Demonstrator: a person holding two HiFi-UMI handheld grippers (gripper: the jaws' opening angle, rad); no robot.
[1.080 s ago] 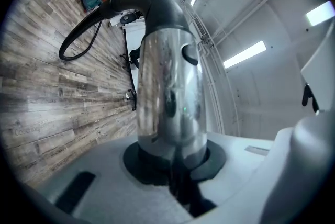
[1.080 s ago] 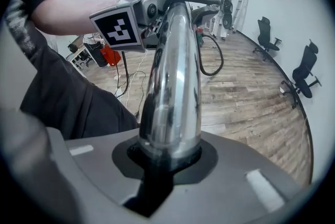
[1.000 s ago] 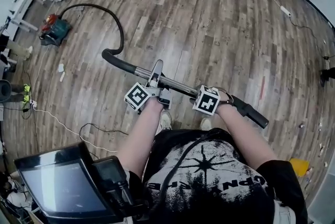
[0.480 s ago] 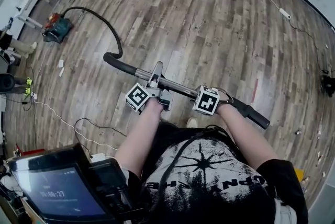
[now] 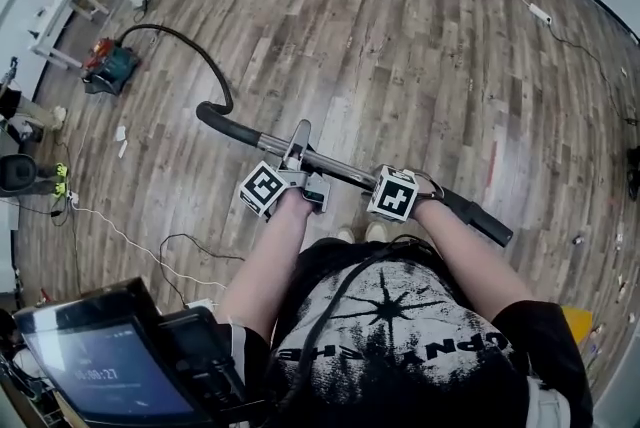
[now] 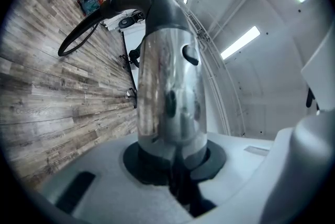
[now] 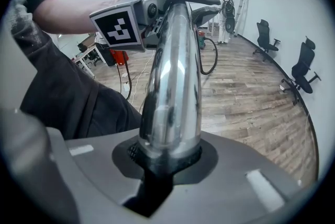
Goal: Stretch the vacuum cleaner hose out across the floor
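Head view: left gripper [image 5: 298, 159] and right gripper [image 5: 388, 184] both sit on the metal tube [image 5: 340, 168], well away from the vacuum body [image 5: 108, 68]. The hose [image 5: 205, 56] leaves the body and curves over the floor [image 5: 420, 46] to the tube's bent black end.

Left gripper view: jaws pinched tight on the tube [image 6: 170, 87]. The hose [image 6: 76, 42] loops back toward the body [image 6: 89, 0].

Right gripper view: jaws clamped on the tube [image 7: 170, 87], farther from the body than the left gripper.

Hose looks soft and light and likely bends freely. Tube is stiff, slick chrome, the best place to hold, though the grip may slide. Body could drag once the slack runs out.
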